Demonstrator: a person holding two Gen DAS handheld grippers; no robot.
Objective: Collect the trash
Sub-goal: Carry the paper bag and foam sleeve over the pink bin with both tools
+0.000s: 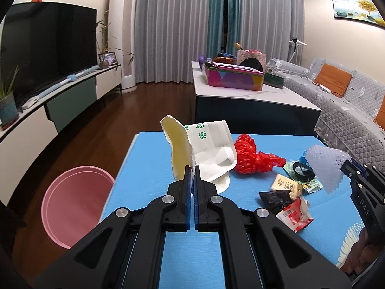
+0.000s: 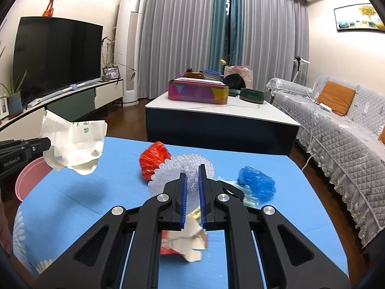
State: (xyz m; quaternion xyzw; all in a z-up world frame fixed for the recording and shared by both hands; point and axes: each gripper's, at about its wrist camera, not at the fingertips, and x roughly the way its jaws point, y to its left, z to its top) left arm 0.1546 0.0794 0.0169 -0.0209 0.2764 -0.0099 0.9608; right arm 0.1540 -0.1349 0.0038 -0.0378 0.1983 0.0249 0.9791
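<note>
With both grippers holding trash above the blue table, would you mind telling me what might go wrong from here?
1. The left gripper pinches only an edge of the white paper bag with green print, so it may slip or tear before reaching the pink round bin beside the table.
2. The right gripper grips the springy clear foam mesh sleeve, which could spring loose.
3. Swinging it left might brush the crumpled red plastic bag off the blue table.

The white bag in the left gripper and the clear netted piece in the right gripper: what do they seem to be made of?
White bag: probably paper, matte, with stiff creases, a torn edge and green print. The left gripper is shut on it.

Clear netted piece: likely foam or soft plastic mesh, translucent, with a bubbly lattice. The right gripper clamps it.
</note>
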